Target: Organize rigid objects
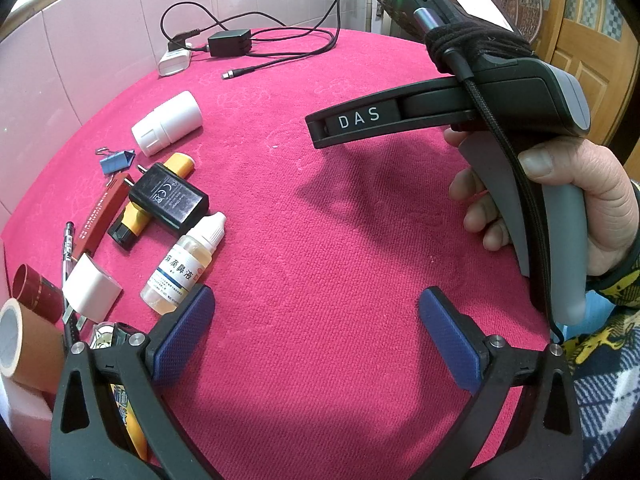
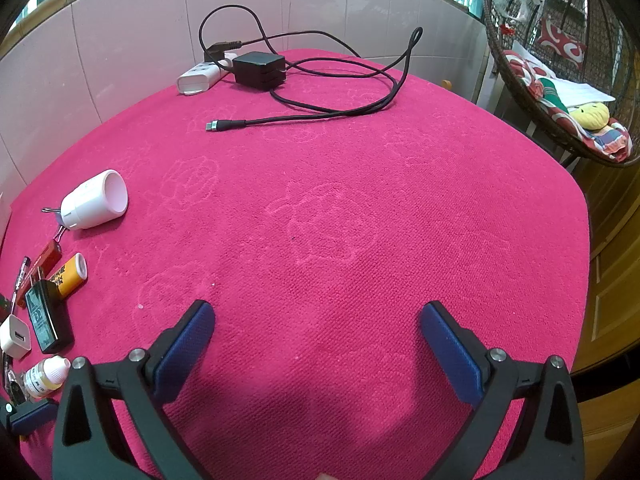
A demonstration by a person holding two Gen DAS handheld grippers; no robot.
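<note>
Left tool (image 1: pixel 316 332): blue pads wide apart, holding nothing.
Right tool (image 2: pixel 316 344): fingers spread, empty.
Rigid objects: white plastic cylinder (image 1: pixel 168 122), black plug adapter (image 1: pixel 170 198), clear dropper bottle (image 1: pixel 184 264) clustered at nine o'clock.
Worktop (image 1: pixel 340 240): pink cloth.

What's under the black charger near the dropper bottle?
The black charger lies across an orange-and-black tube, whose orange end sticks out behind it and black end in front. The tube's middle is covered, beside the dropper bottle.
</note>
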